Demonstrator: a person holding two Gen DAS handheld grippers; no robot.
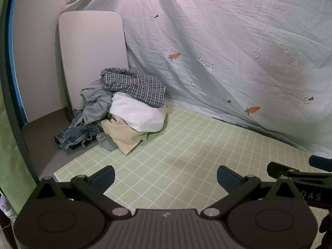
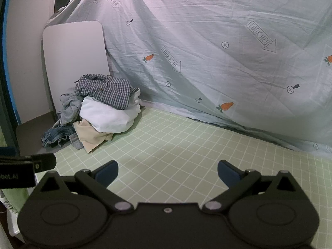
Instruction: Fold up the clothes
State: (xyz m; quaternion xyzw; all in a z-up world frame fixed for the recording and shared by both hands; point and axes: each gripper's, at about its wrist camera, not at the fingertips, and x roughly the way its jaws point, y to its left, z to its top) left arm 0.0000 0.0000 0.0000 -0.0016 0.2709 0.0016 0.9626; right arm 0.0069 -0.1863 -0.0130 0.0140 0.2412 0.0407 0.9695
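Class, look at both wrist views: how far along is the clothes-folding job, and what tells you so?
Nothing looks done: the checked shirt, white garment, beige garment, grey garment and jeans lie in one crumpled heap at the corner of the green grid mat. Nothing is in hand: the left gripper and right gripper have open, empty jaws. All the folding remains.

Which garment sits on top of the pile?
The blue-and-white checked shirt. It lies over the white garment, with the beige one, grey top and jeans lower down.
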